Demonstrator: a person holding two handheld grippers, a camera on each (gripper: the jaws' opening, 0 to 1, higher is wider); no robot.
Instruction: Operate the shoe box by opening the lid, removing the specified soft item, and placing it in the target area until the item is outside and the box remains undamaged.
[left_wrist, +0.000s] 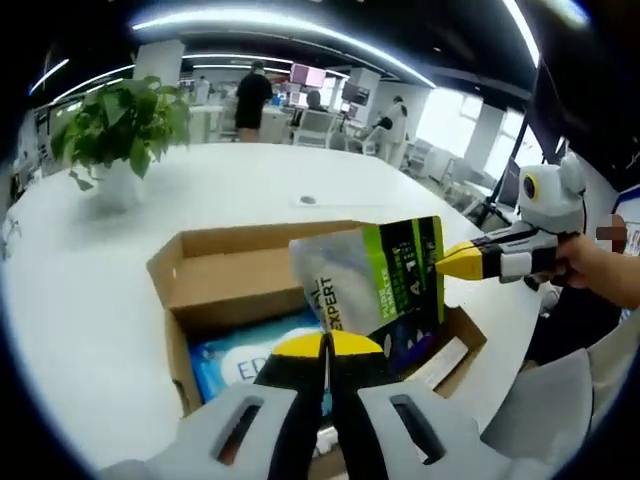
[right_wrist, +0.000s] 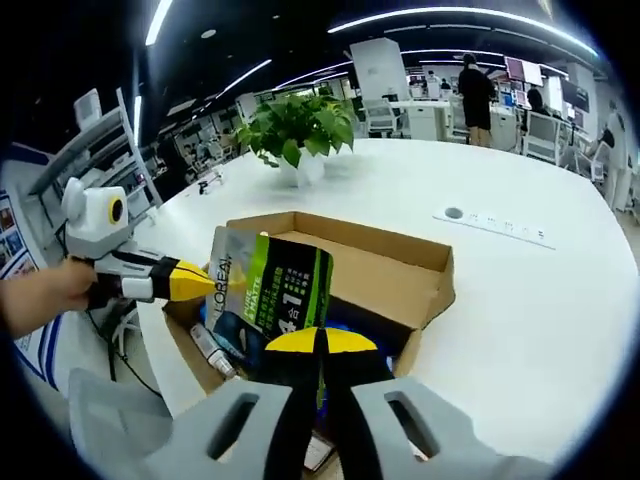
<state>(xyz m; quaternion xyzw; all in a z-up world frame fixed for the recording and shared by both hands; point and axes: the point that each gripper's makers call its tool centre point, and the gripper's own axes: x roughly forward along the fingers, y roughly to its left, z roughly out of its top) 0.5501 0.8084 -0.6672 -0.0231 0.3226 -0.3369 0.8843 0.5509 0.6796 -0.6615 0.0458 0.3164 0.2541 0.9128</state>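
An open cardboard shoe box (left_wrist: 225, 275) (right_wrist: 385, 270) lies on the white table with its lid folded back. Above it hangs a soft grey, green and black pouch (left_wrist: 375, 275) (right_wrist: 270, 290). My left gripper (left_wrist: 325, 345) (right_wrist: 205, 280) is shut on one edge of the pouch. From the other side my right gripper (right_wrist: 320, 340) (left_wrist: 445, 262) is shut on another edge. A blue and white pack (left_wrist: 240, 365) and a small tube (right_wrist: 210, 352) lie inside the box.
The round white table (left_wrist: 90, 300) (right_wrist: 540, 320) carries a potted plant (left_wrist: 120, 125) (right_wrist: 300, 130) beyond the box and a flush socket plate (left_wrist: 307, 200) (right_wrist: 490, 222). A person's hand (left_wrist: 600, 270) (right_wrist: 40, 295) holds each gripper. People and desks stand far behind.
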